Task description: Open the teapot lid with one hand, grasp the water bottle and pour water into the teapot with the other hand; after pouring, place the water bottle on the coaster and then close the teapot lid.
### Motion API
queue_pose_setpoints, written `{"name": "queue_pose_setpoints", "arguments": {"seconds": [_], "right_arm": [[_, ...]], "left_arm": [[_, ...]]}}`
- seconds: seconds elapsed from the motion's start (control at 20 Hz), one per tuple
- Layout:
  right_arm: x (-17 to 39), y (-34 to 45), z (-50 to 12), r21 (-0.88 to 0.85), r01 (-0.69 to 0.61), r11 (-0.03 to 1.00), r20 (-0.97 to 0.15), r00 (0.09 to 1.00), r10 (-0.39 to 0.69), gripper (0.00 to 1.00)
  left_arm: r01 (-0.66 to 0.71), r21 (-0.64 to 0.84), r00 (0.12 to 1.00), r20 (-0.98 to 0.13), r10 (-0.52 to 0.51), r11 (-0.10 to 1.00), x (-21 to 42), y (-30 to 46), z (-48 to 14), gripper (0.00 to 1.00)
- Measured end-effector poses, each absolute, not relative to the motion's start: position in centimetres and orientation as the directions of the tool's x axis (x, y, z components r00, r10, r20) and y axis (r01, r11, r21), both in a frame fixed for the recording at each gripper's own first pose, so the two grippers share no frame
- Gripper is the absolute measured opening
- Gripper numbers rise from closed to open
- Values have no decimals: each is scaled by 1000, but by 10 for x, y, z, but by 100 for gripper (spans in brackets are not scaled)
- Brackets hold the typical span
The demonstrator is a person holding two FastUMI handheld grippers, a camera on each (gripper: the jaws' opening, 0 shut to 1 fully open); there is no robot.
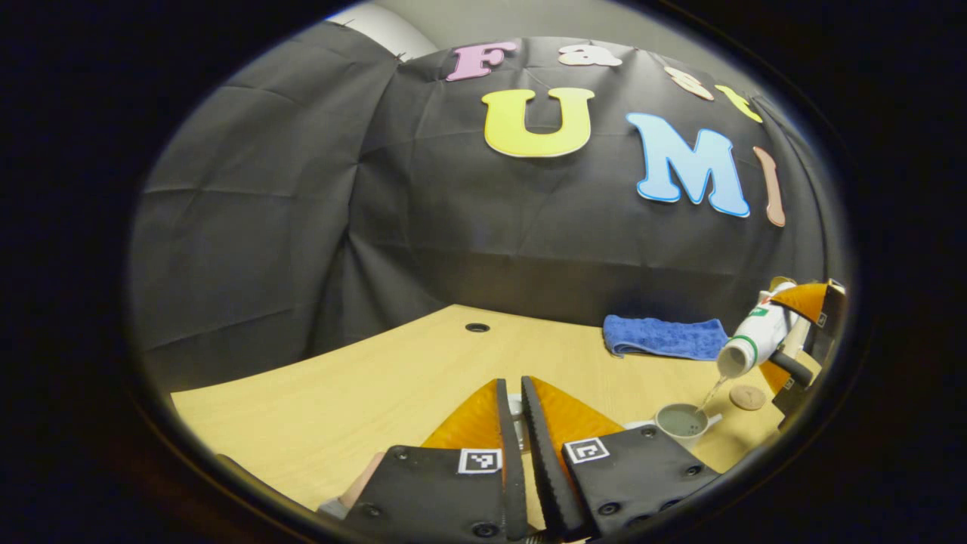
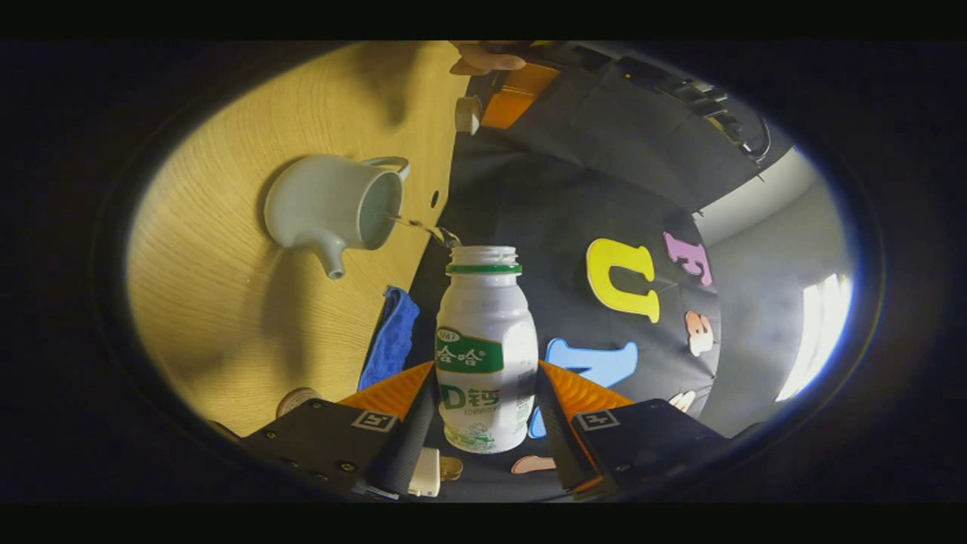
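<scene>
The right claw (image 2: 483, 412) grips the bottle (image 2: 483, 355), tipped mouth-down just above the teapot (image 2: 332, 208), a thin stream falling in. The coaster (image 1: 747, 397) lies just beside the teapot on the desk (image 1: 363, 393). The left claw (image 1: 520, 423), nearly closed, holds something I cannot identify.

The right gripper (image 2: 483, 393) is rolled far over onto its side, its two fingers pressed against opposite sides of a small water bottle (image 2: 483, 355) held between them. In the left gripper view, the left gripper (image 1: 517, 400) is held level and low, its fingers nearly together with a pale object, too hidden to identify, between them.
</scene>
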State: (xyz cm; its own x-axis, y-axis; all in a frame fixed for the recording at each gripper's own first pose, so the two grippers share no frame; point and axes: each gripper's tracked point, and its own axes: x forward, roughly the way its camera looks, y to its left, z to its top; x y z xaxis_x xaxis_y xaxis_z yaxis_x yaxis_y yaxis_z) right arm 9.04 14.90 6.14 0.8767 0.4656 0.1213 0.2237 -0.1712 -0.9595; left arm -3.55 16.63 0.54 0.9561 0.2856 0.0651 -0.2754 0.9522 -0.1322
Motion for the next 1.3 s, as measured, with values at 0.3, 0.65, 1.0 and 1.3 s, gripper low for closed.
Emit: {"name": "queue_pose_setpoints", "arguments": {"seconds": [0.3, 0.65, 1.0, 1.3], "right_arm": [[93, 149, 68, -951, 248, -185, 134, 870, 475, 70], [92, 150, 74, -942, 263, -209, 134, 865, 483, 70], [93, 153, 80, -928, 286, -240, 136, 857, 497, 70], [92, 155, 85, -914, 310, -264, 141, 849, 509, 70]], "left_arm": [[-276, -131, 956, 63, 286, 952, -36, 166, 5, 17], [-281, -127, 955, 61, 291, 951, -35, 167, 4, 17], [-282, -128, 955, 60, 291, 951, -36, 167, 5, 17], [-282, -126, 955, 58, 291, 951, -35, 166, 4, 17]]}}
